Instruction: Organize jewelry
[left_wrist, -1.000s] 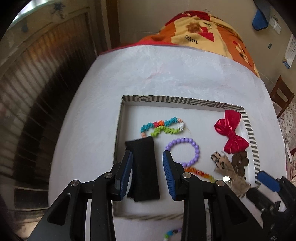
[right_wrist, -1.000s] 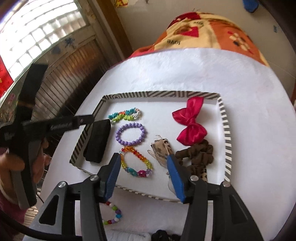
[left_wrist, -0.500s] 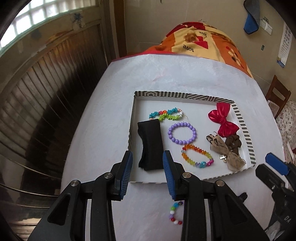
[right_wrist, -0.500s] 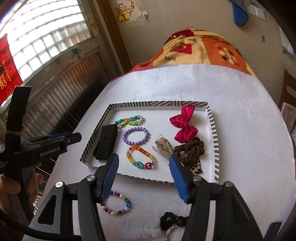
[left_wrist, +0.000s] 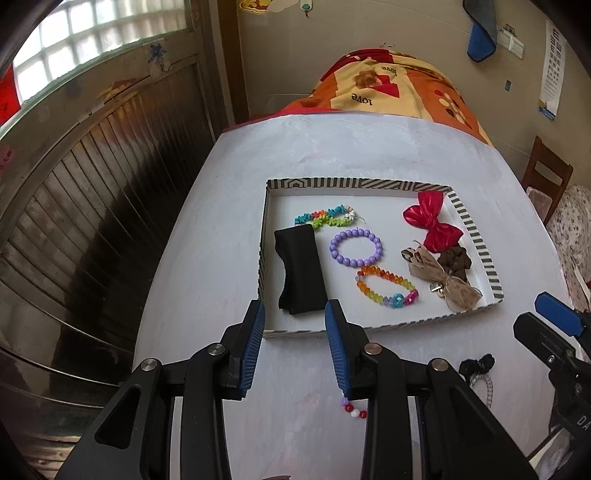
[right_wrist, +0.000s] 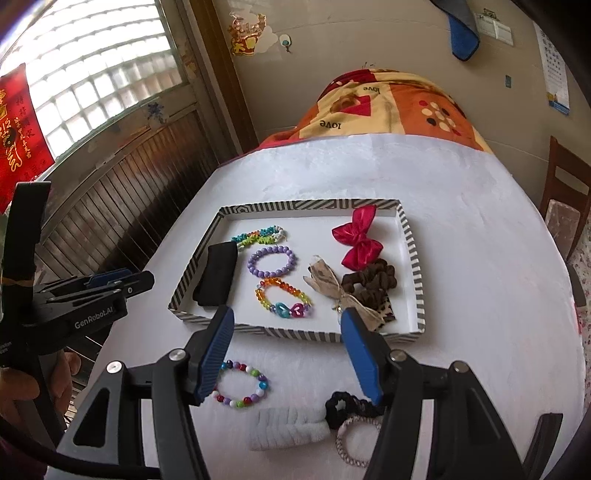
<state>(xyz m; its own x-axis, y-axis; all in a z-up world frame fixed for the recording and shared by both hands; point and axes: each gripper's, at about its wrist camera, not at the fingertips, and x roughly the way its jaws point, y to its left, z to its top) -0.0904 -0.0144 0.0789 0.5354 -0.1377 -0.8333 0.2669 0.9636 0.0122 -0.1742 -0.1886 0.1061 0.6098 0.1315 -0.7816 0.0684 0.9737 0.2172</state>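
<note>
A striped-rim tray (left_wrist: 354, 182) (right_wrist: 306, 205) on the white table holds a black band (left_wrist: 301, 269) (right_wrist: 218, 277), a purple bead bracelet (left_wrist: 355, 246) (right_wrist: 271, 262), a rainbow bracelet (left_wrist: 386, 286) (right_wrist: 282, 297), a multicolour bracelet (left_wrist: 325, 218), a red bow (left_wrist: 430, 221) (right_wrist: 356, 238), a brown scrunchie (right_wrist: 371, 282) and a beige bow (left_wrist: 439, 277). My left gripper (left_wrist: 295, 354) is open and empty, in front of the tray. My right gripper (right_wrist: 288, 354) is open and empty. Below it lie a colourful bead bracelet (right_wrist: 240, 386), a grey band (right_wrist: 288, 428), a black scrunchie (right_wrist: 347, 406) and a spiral tie (right_wrist: 354, 439).
A patterned orange blanket (right_wrist: 384, 107) lies at the table's far end. A wooden wall panel (left_wrist: 85, 206) runs along the left. A wooden chair (right_wrist: 565, 199) stands to the right. The right gripper shows at the right edge of the left wrist view (left_wrist: 554, 339).
Both grippers have pulled back and up from the tray. The black band lies free in the tray. The loose items in front of the tray have come into view.
</note>
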